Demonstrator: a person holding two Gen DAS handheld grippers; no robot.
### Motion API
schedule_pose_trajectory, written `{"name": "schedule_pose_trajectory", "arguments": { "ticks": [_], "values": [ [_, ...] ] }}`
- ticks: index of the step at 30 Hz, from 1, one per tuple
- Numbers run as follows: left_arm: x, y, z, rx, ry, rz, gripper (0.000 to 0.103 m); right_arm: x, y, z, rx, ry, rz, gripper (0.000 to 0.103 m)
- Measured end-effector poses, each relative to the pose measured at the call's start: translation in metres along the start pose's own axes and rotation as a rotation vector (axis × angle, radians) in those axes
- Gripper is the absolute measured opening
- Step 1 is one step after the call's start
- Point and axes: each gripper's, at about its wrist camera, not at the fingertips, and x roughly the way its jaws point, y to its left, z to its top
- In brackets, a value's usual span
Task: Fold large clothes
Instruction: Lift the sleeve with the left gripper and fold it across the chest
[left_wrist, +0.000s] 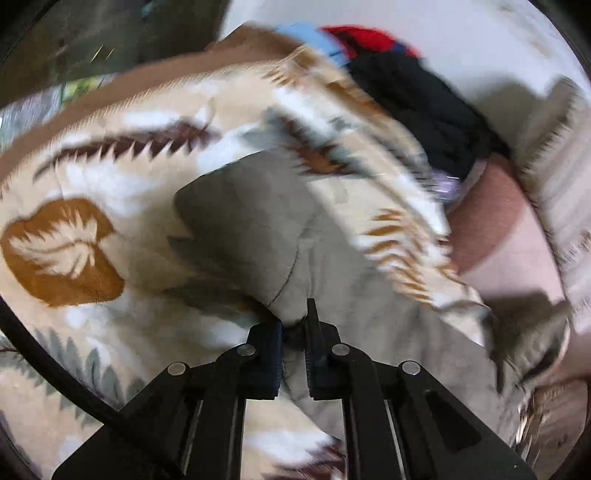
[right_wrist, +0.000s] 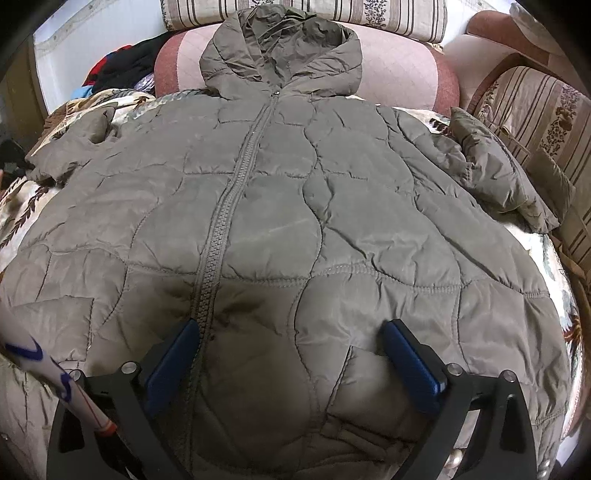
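An olive-grey quilted hooded jacket (right_wrist: 295, 184) lies face up, zipped, on a leaf-patterned blanket (right_wrist: 22, 206), with its hood (right_wrist: 280, 51) at the far end. Both sleeves spread out, one at the left (right_wrist: 81, 144) and one at the right (right_wrist: 495, 173). My right gripper (right_wrist: 291, 332) hangs open just over the jacket's lower front, beside the zip, with nothing between its blue pads. In the blurred left wrist view my left gripper (left_wrist: 295, 321) is shut on a pinch of the jacket's grey fabric (left_wrist: 251, 221), which lies over the blanket (left_wrist: 110, 177).
A heap of black, red and blue clothes (right_wrist: 122, 66) sits at the far left, also in the left wrist view as a dark pile (left_wrist: 417, 96). A pink cushion (right_wrist: 399, 70) lies under the hood, with striped cushions (right_wrist: 332, 11) behind and at the right. A black cable (left_wrist: 48, 365) crosses the lower left.
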Motion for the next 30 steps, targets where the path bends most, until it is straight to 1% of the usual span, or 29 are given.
{"name": "schedule_pose_trajectory", "arguments": {
  "ticks": [3, 6, 9, 11, 12, 14, 16, 17, 18, 19, 20, 21, 22, 23, 25, 26, 27, 28, 30],
  "values": [
    [-0.042, -0.042, -0.017, 0.104, -0.034, -0.08, 0.009, -0.009, -0.002, 0.002, 0.013, -0.013, 0.022, 0.1],
    [-0.07, -0.089, -0.043, 0.214, -0.043, -0.147, 0.009, -0.028, -0.008, 0.003, 0.031, -0.062, 0.042, 0.099],
    [-0.087, -0.131, -0.079, 0.304, -0.023, -0.221, 0.009, -0.042, -0.015, 0.003, 0.046, -0.096, 0.042, 0.099],
    [-0.091, -0.157, -0.111, 0.358, 0.006, -0.266, 0.009, -0.049, -0.024, 0.002, 0.073, -0.106, 0.04, 0.099],
    [-0.092, -0.167, -0.124, 0.381, 0.014, -0.277, 0.009, -0.052, -0.029, 0.001, 0.086, -0.106, 0.039, 0.099],
    [-0.086, -0.181, -0.152, 0.428, 0.041, -0.29, 0.009, -0.057, -0.041, -0.002, 0.124, -0.106, 0.04, 0.099],
    [-0.074, -0.191, -0.183, 0.453, 0.099, -0.301, 0.009, -0.061, -0.05, -0.005, 0.147, -0.106, 0.035, 0.099],
    [-0.066, -0.195, -0.199, 0.47, 0.124, -0.288, 0.009, -0.063, -0.056, -0.006, 0.159, -0.108, 0.03, 0.099],
    [-0.057, -0.201, -0.215, 0.495, 0.134, -0.256, 0.009, -0.064, -0.059, -0.007, 0.165, -0.109, 0.028, 0.099],
    [-0.048, -0.205, -0.23, 0.525, 0.139, -0.209, 0.009, -0.066, -0.062, -0.009, 0.171, -0.108, 0.025, 0.099],
    [-0.04, -0.208, -0.237, 0.543, 0.143, -0.178, 0.01, -0.067, -0.066, -0.01, 0.178, -0.104, 0.023, 0.099],
    [-0.034, -0.209, -0.249, 0.566, 0.15, -0.142, 0.013, -0.067, -0.068, -0.011, 0.182, -0.101, 0.025, 0.099],
    [-0.032, -0.21, -0.257, 0.579, 0.16, -0.129, 0.014, -0.068, -0.07, -0.012, 0.186, -0.097, 0.027, 0.099],
    [-0.033, -0.208, -0.266, 0.586, 0.175, -0.134, 0.017, -0.069, -0.072, -0.012, 0.188, -0.095, 0.029, 0.099],
    [-0.043, -0.204, -0.276, 0.582, 0.194, -0.159, 0.029, -0.072, -0.075, -0.01, 0.186, -0.099, 0.03, 0.099],
    [-0.052, -0.199, -0.282, 0.574, 0.194, -0.172, 0.045, -0.073, -0.077, -0.007, 0.181, -0.1, 0.035, 0.099],
    [-0.06, -0.192, -0.285, 0.568, 0.18, -0.175, 0.056, -0.072, -0.078, -0.004, 0.179, -0.093, 0.046, 0.099],
    [-0.073, -0.185, -0.291, 0.565, 0.15, -0.178, 0.058, -0.07, -0.08, 0.0, 0.181, -0.081, 0.064, 0.099],
    [-0.093, -0.172, -0.304, 0.578, 0.1, -0.159, 0.07, -0.063, -0.083, 0.009, 0.2, -0.048, 0.124, 0.099]
  ]
}}
